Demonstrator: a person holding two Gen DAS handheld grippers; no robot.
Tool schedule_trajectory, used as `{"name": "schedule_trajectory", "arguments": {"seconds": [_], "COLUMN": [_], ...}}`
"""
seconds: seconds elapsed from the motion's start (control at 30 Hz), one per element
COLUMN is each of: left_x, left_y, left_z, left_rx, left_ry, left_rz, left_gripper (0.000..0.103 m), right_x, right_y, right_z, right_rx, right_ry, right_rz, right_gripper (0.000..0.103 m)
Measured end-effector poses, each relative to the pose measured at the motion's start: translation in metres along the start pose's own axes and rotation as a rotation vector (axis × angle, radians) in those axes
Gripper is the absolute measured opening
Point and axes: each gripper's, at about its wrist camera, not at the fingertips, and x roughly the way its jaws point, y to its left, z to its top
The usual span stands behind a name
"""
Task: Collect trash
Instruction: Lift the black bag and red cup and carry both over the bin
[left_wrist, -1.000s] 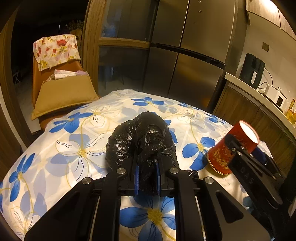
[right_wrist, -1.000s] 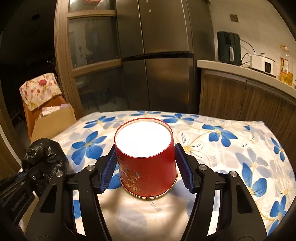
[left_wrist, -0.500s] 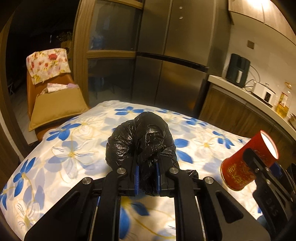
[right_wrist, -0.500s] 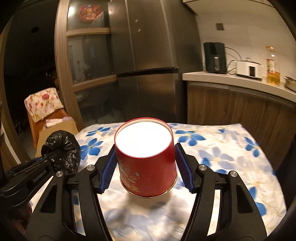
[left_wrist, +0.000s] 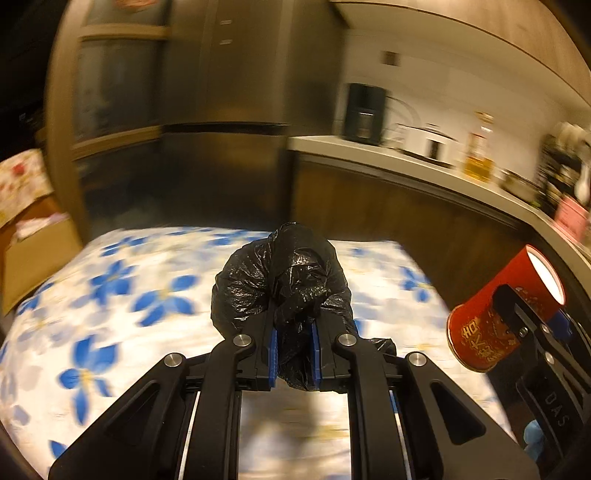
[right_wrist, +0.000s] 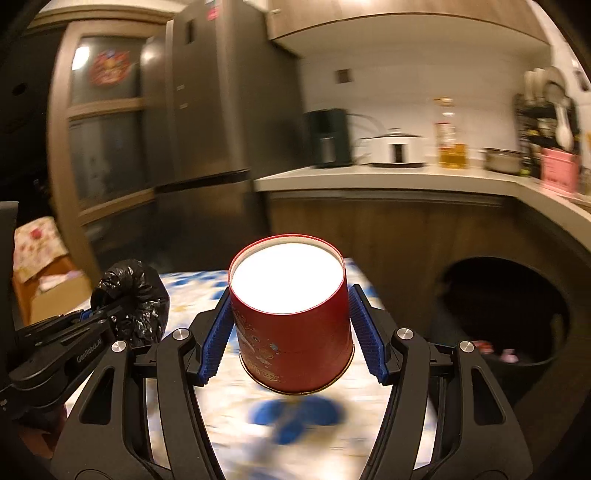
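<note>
A crumpled black plastic bag (left_wrist: 284, 280) hangs above the flowered tablecloth (left_wrist: 129, 314), and my left gripper (left_wrist: 294, 332) is shut on its lower part. The same bag (right_wrist: 136, 295) shows at the left of the right wrist view. A red paper cup (right_wrist: 291, 325) with gold print and a white inside is held upright and clear of the cloth (right_wrist: 295, 424). My right gripper (right_wrist: 290, 295) is shut on its sides. In the left wrist view the cup (left_wrist: 491, 317) appears tilted at the right. A black trash bin (right_wrist: 524, 380) stands on the floor to the right, beyond the table's edge.
A steel fridge (right_wrist: 207, 129) stands behind the table. A wooden counter (right_wrist: 369, 177) carrying appliances and an oil bottle (right_wrist: 450, 140) runs along the right. A cardboard box (left_wrist: 33, 251) sits on a chair at the left. The bin holds a few small pink scraps.
Both grippers have risen off the cloth and swung to the right with the bag and the cup. The counter fills more of the view and the trash bin has come into sight.
</note>
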Motion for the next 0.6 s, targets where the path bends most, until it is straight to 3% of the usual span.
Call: {"name": "schedule_trajectory", "arguments": {"seconds": [0.37,0.6], "left_x": [0.006,0.009], "left_y": [-0.143,-0.199], "left_z": [0.001,0.007], "left_rx": [0.156,0.194], "left_ry": [-0.010,-0.019], "left_rz": [-0.244,-0.347], "left_gripper": [0.014,0.014], "right_x": [-0.037,-0.044], "right_y": [-0.132,-0.181], "right_z": [0.012,0.013], "right_rx": [0.110,0.154], "right_ry": [-0.062,-0.069], "right_rz": [-0.261,-0.340], "right_gripper": [0.061,0.061]}}
